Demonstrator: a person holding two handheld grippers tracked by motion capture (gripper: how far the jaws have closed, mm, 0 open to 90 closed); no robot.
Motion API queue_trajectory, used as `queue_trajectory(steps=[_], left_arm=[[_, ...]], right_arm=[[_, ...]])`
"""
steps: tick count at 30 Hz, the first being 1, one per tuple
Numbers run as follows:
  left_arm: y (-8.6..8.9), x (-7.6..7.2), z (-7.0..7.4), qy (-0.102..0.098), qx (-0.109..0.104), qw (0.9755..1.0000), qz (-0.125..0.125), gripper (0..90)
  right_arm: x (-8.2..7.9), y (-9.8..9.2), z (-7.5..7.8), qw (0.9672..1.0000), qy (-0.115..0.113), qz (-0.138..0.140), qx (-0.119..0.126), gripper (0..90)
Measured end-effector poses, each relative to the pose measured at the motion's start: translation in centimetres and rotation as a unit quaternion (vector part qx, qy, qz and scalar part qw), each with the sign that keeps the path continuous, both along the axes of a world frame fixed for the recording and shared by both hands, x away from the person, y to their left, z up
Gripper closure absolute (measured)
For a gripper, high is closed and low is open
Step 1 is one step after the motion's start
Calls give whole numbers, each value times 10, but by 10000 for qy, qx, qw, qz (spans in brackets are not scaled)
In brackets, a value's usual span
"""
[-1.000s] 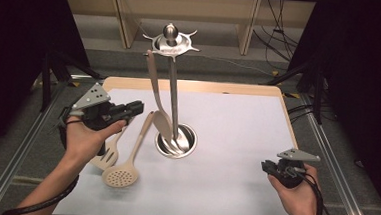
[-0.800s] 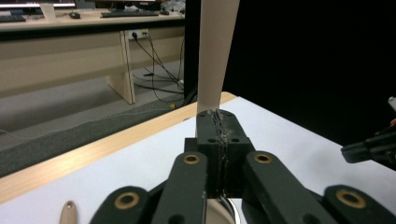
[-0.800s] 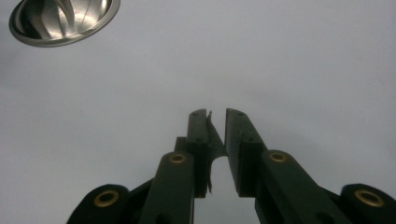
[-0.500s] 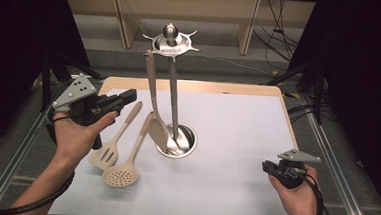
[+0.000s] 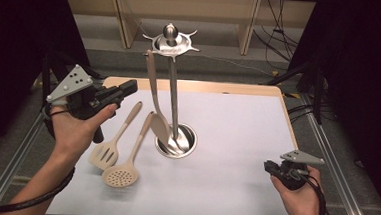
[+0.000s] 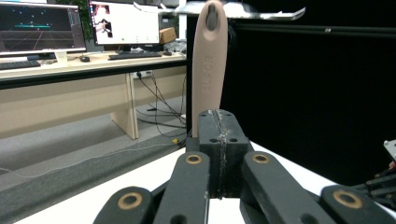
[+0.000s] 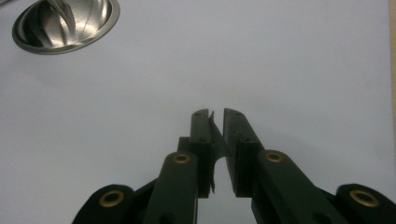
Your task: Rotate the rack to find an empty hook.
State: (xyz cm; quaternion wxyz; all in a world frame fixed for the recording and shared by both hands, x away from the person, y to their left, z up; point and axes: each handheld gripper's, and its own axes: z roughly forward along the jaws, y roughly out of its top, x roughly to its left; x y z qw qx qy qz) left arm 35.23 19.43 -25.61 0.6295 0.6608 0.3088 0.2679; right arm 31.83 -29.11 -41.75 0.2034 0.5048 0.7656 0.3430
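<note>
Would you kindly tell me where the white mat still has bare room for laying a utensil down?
The white mat is bare between the steel stand's round base and the right gripper, and along its far edge. Left of the base is crowded: the beige slotted turner and beige round skimmer lie side by side.

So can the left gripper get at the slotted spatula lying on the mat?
Probably yes: the left gripper, jaws shut and empty, hovers beside the slotted spatula, nothing lying between. It would need to open first.
</note>
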Motion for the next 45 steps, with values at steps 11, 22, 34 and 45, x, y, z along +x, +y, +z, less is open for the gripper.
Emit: queue_trajectory(steps=[11, 22, 34, 45], left_arm=[[-20, 1, 21, -187, -115, 9996, -191, 893], [-33, 16, 33, -278, -258, 9993, -40, 893], [-28, 21, 41, -344, -307, 9989, 54, 894], [-21, 35, 44, -274, -197, 9992, 231, 895]], right_arm=[[9, 1, -3, 9998, -115, 131, -107, 831], [8, 4, -2, 9998, -92, 131, -69, 831], [8, 3, 0, 9999, -91, 65, -33, 831], [7, 5, -1, 10000, 63, -17, 38, 831]])
